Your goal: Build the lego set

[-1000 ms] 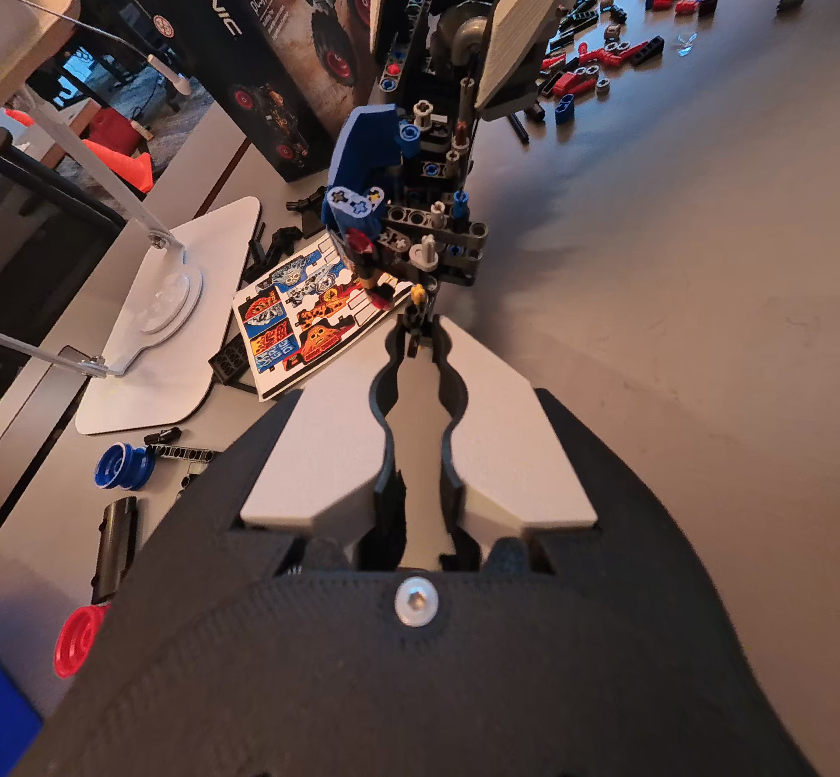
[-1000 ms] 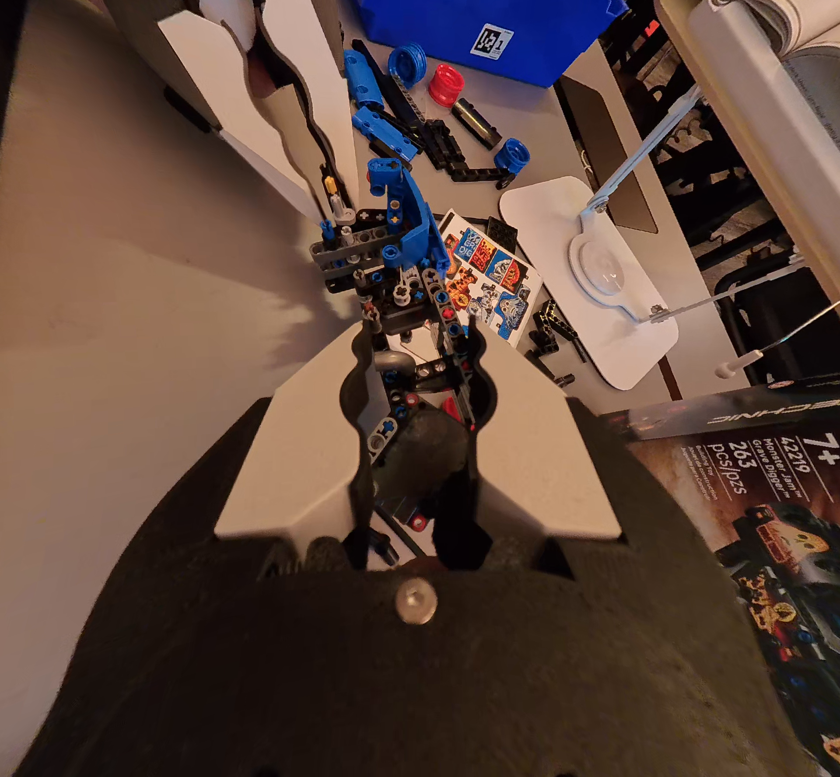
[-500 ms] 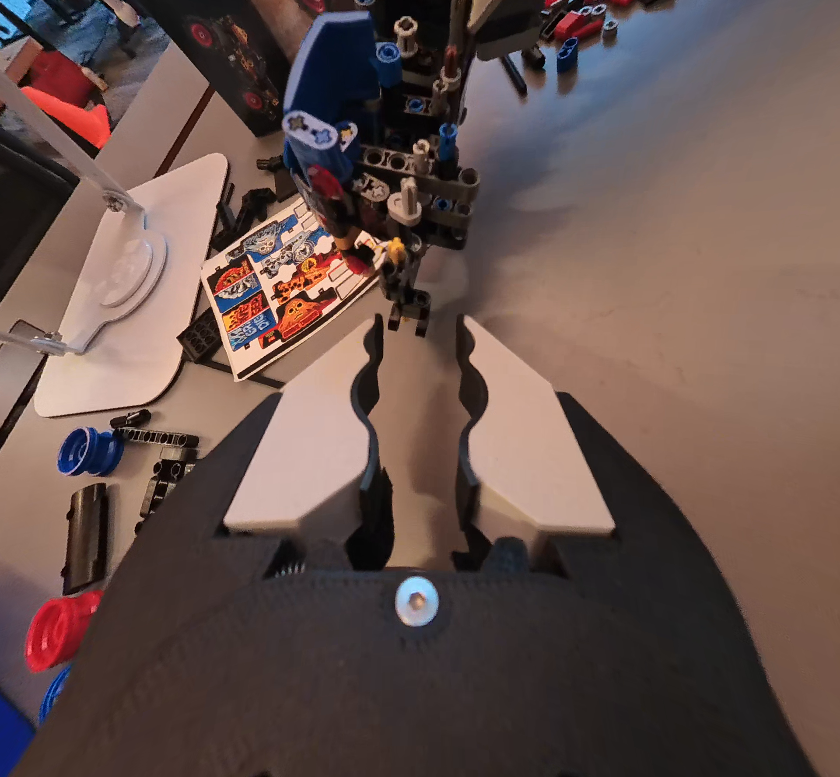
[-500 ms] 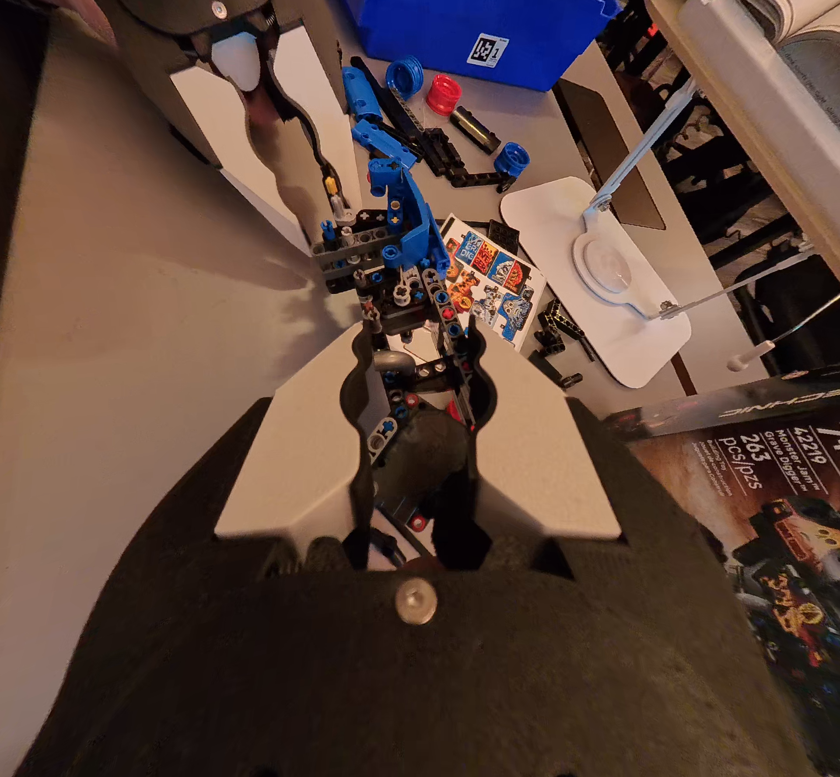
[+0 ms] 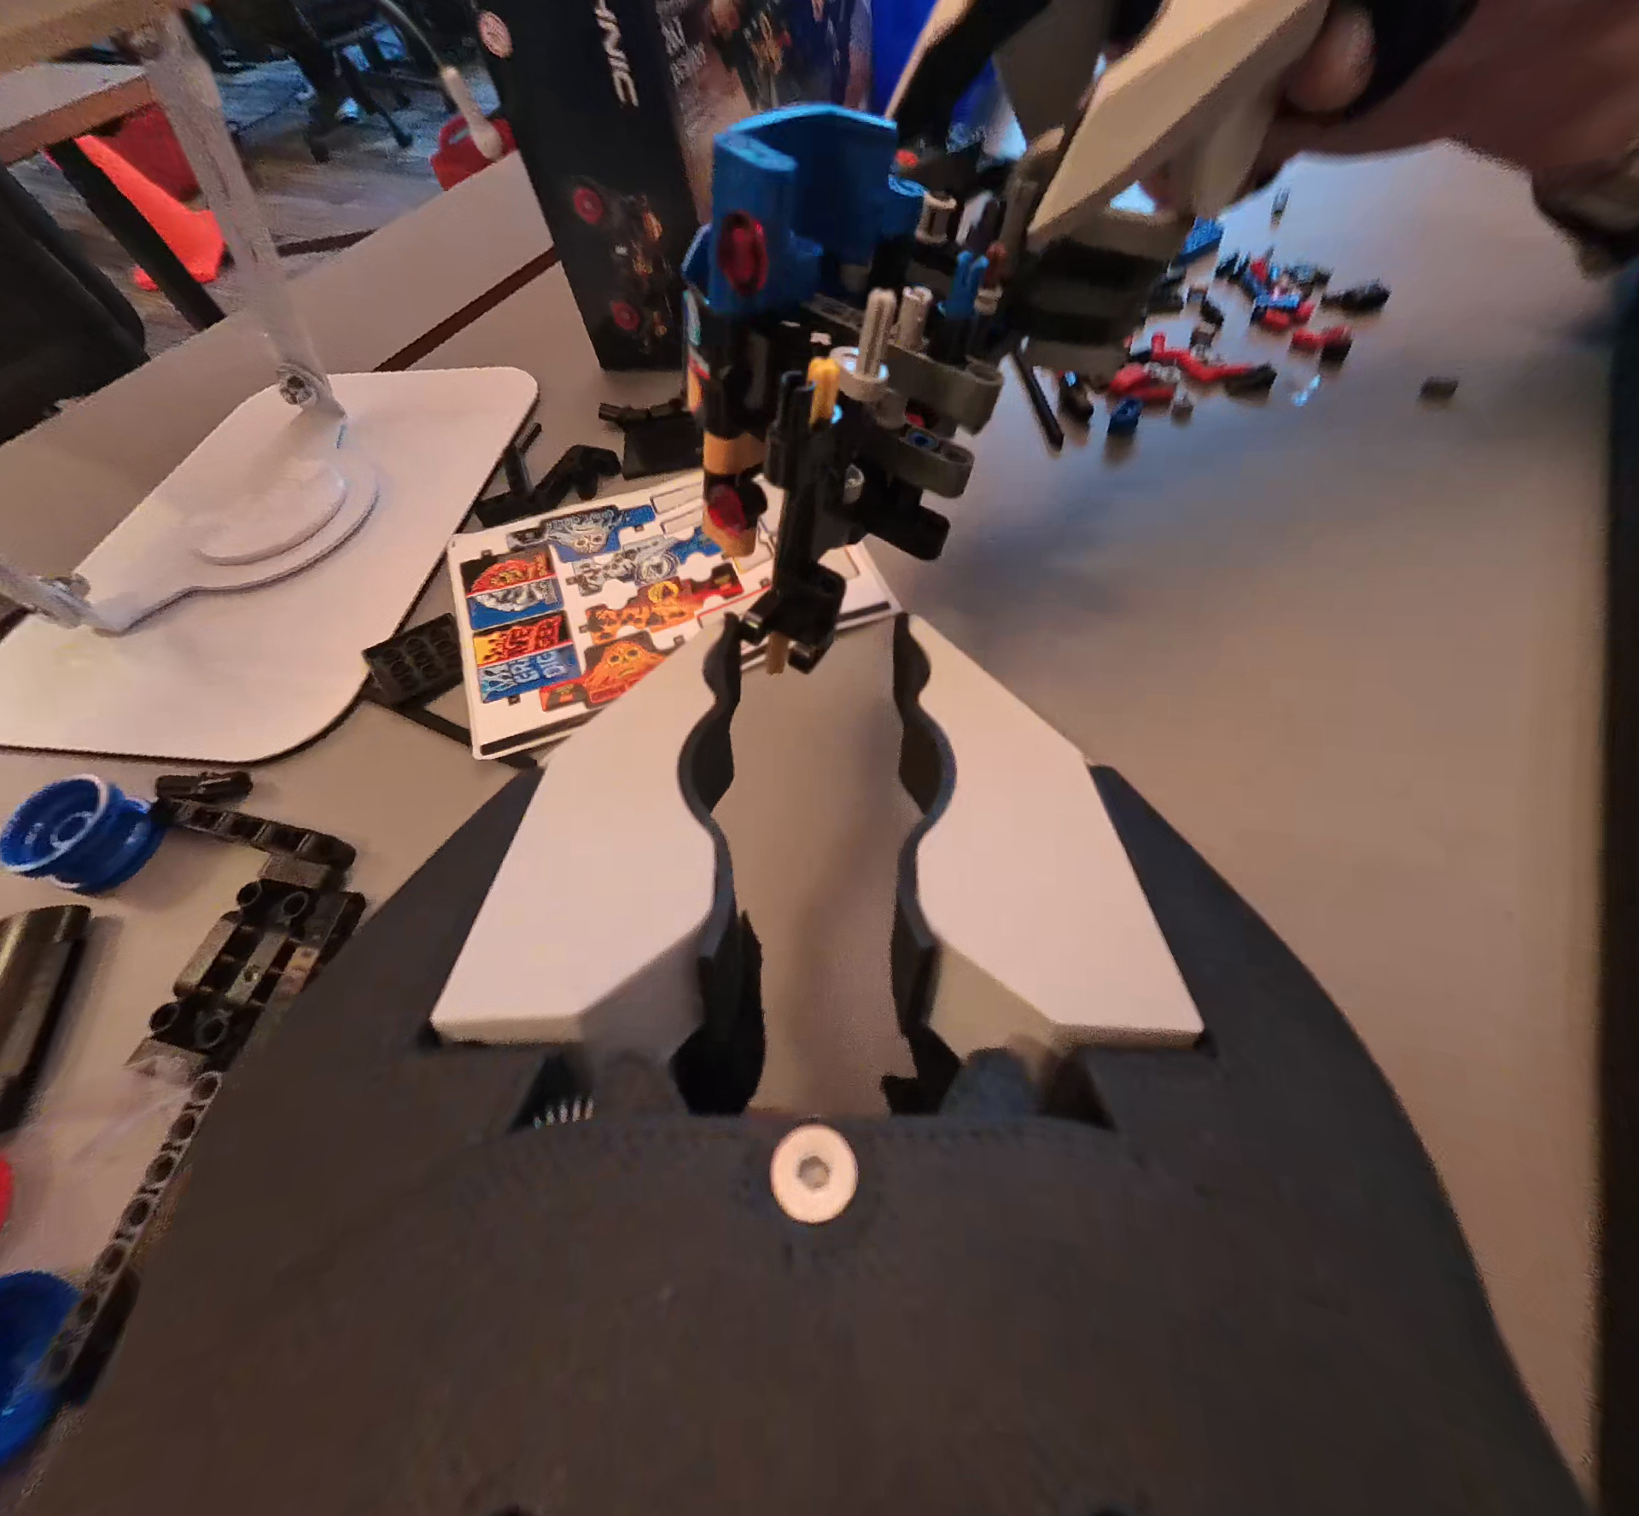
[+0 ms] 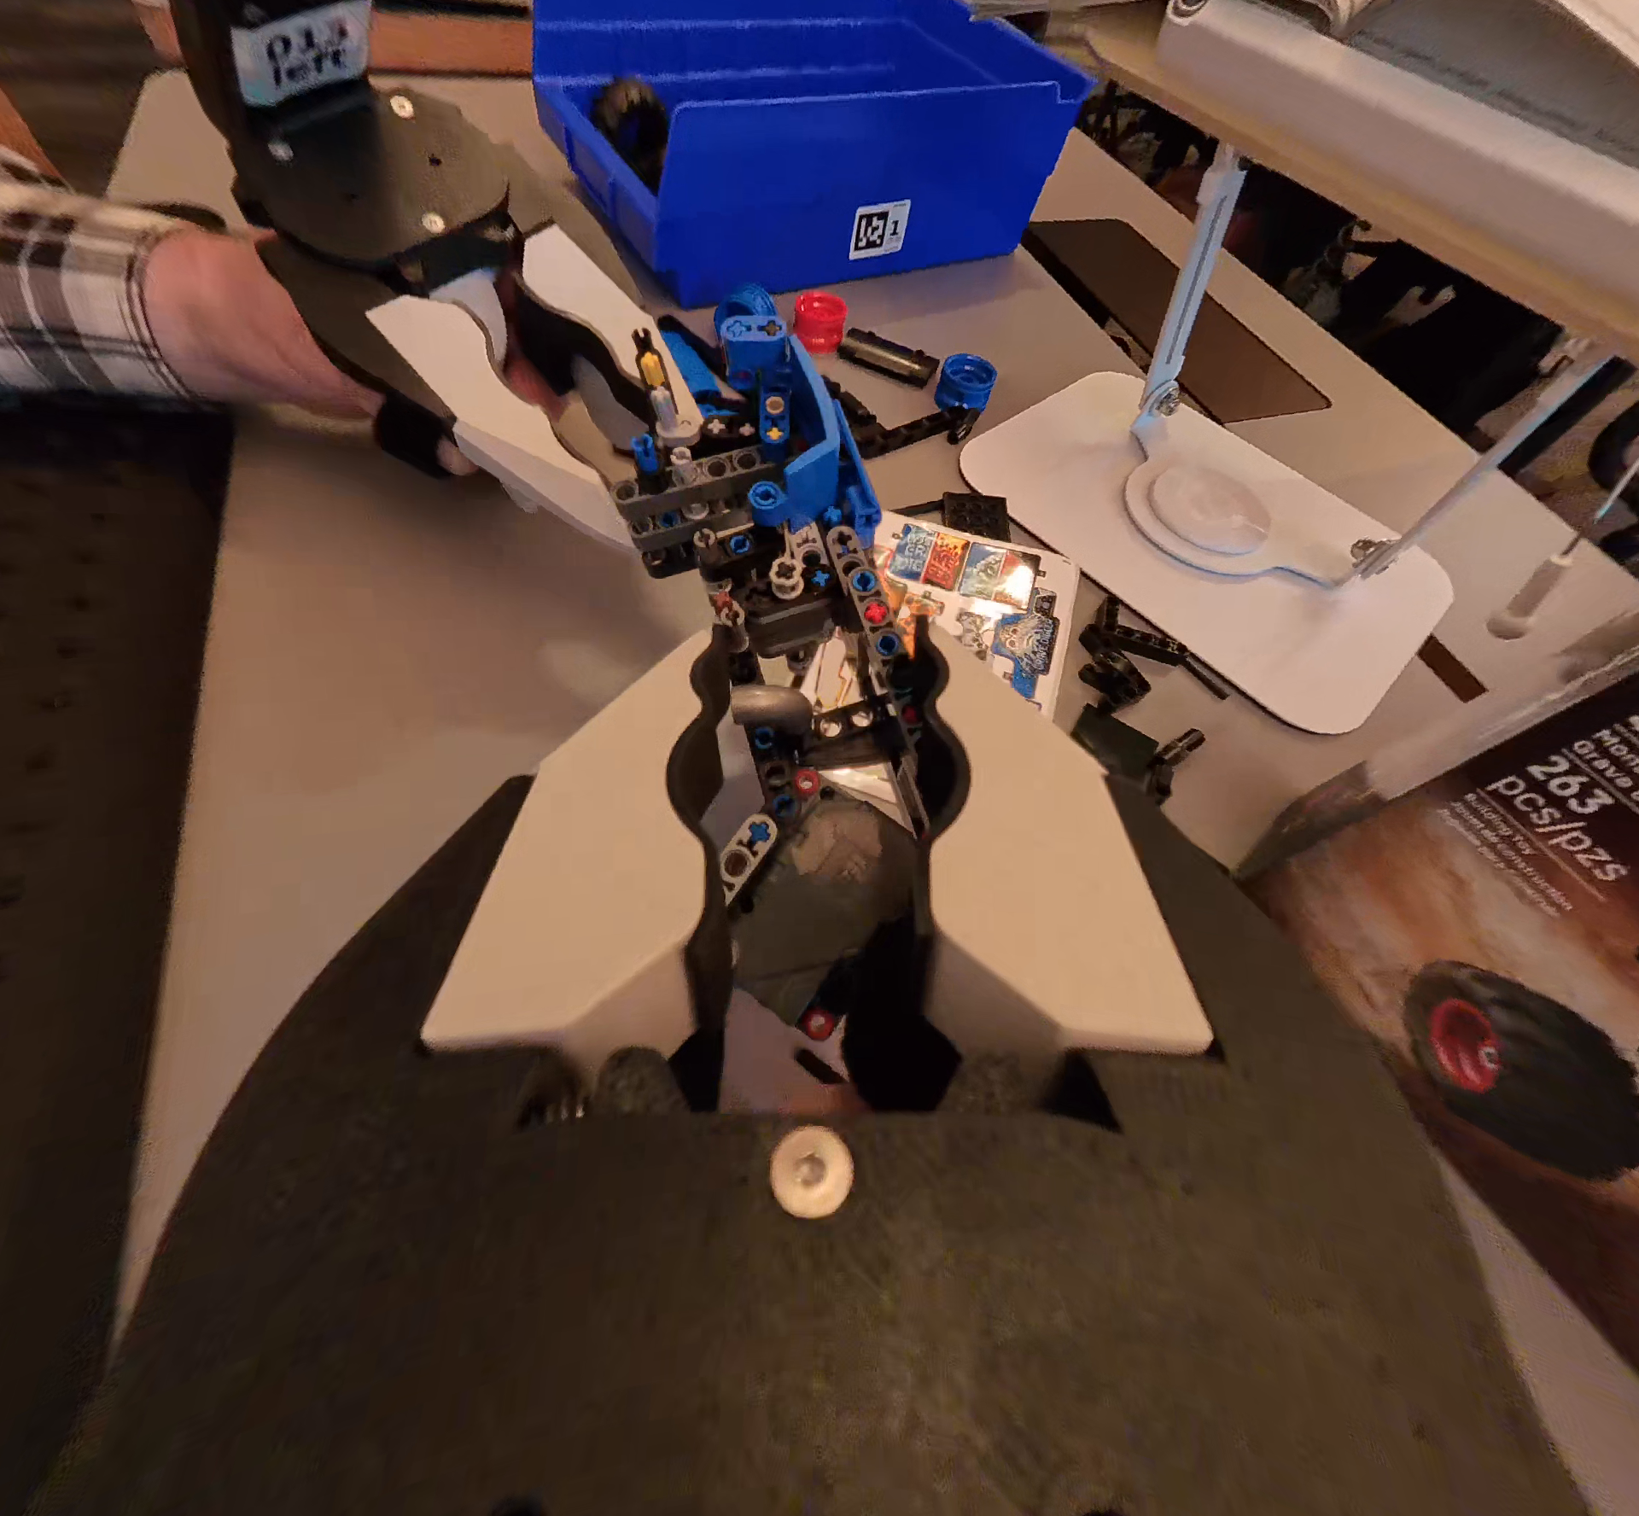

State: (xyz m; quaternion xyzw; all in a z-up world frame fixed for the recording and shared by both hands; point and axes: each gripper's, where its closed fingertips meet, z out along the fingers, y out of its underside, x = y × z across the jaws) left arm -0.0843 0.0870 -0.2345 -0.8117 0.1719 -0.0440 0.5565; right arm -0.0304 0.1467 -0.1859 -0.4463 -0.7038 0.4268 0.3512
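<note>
The model, a half-built black, grey and blue frame, sits in mid-frame of the right wrist view, held above the table. The right tongs pinch its lower black part, which fills the gap between their fingers. In the left wrist view the model hangs at upper centre, gripped from the upper right by the right tongs. The left tongs are spread and hold nothing; the model's bottom black piece with a yellow pin hangs just at their tips, and contact cannot be told.

Below the model lies a sticker sheet. A white stand is at left, a box at upper centre, loose parts at right. In the right wrist view a blue bin stands at the top.
</note>
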